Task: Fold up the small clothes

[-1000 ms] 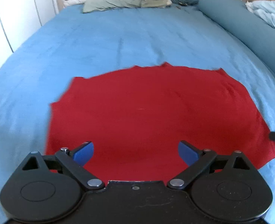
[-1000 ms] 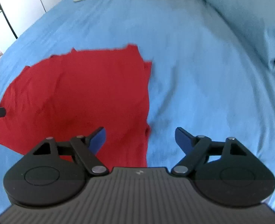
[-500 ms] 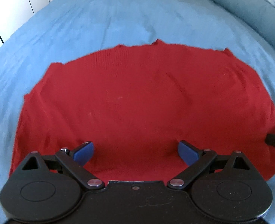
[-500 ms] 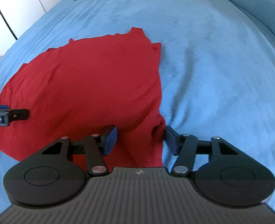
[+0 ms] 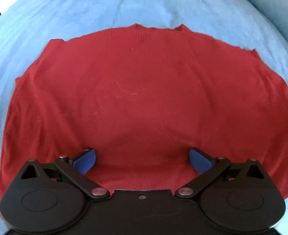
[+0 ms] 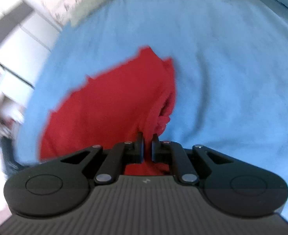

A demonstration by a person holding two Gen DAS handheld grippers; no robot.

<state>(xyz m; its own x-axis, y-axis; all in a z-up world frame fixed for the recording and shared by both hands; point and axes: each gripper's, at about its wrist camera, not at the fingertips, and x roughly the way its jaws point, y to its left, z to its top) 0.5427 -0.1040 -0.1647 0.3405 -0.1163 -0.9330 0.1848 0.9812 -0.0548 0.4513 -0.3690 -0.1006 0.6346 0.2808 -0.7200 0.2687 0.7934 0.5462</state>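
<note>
- The right gripper [image 6: 147, 144] is clamped on a bunched edge of the red garment [image 6: 112, 107]; the cloth rises into its jaws and runs away ahead and to its left.
- The left gripper [image 5: 143, 159], jaws wide and empty, hangs just above the garment's near hem, the nearer hand for the second corner.
- The garment lies flat on the blue bedspread [image 5: 124, 5], long axis crosswise to the left gripper, notched far edge pointing away.

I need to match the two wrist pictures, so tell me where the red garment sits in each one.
Left wrist: the red garment fills the middle, spread flat, with the open left gripper over its near edge.
Right wrist: it lies centre-left, its near edge bunched and pinched in the right gripper.
Shared landmark: the blue bedcover around it.
</note>
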